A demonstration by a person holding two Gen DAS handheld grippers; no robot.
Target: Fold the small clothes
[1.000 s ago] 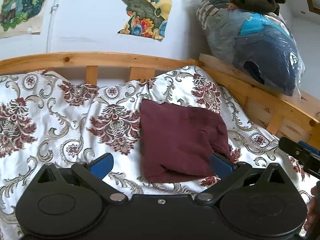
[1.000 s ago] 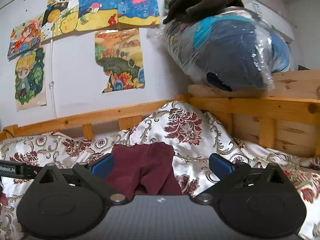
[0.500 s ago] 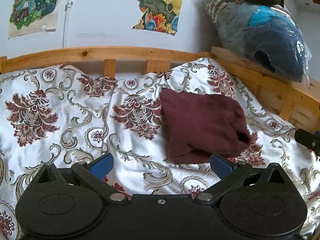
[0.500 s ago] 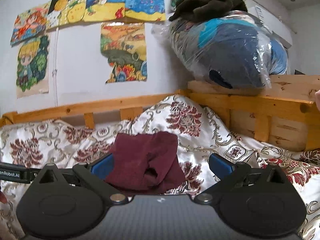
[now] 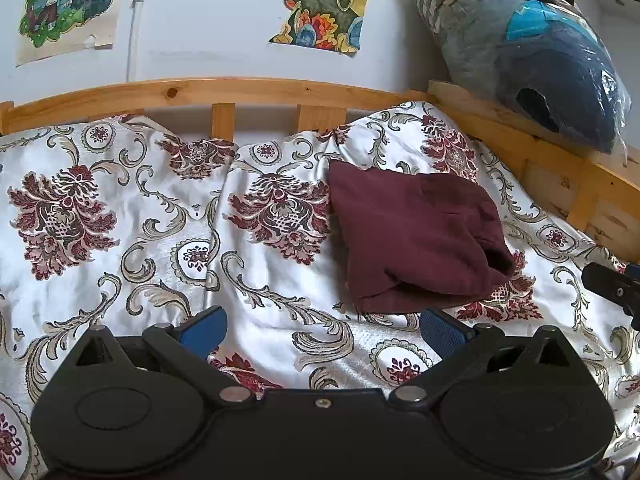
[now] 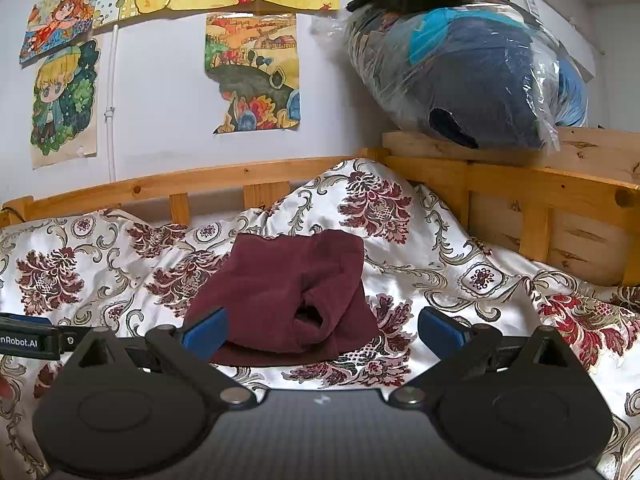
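A small maroon garment [image 5: 416,236] lies folded into a rough square on the floral bedspread [image 5: 140,216]. My left gripper [image 5: 322,326] stands open just short of its near edge, nothing between the blue pads. In the right wrist view the same maroon garment [image 6: 280,292] shows a dark opening at its near side. My right gripper [image 6: 322,326] is open too, its left pad overlapping the garment's near-left corner in view; contact cannot be told. The right gripper's black tip [image 5: 612,286] pokes in at the left view's right edge.
A wooden bed rail [image 5: 240,92] runs along the back and down the right side [image 6: 540,200]. A plastic-wrapped dark bundle [image 6: 472,76] with dark cloth on top sits on the right ledge. Drawings [image 6: 252,72] hang on the white wall.
Both grippers have drawn back from the garment, which now lies free and farther off in each view. The left gripper has also shifted left, so more bedspread shows.
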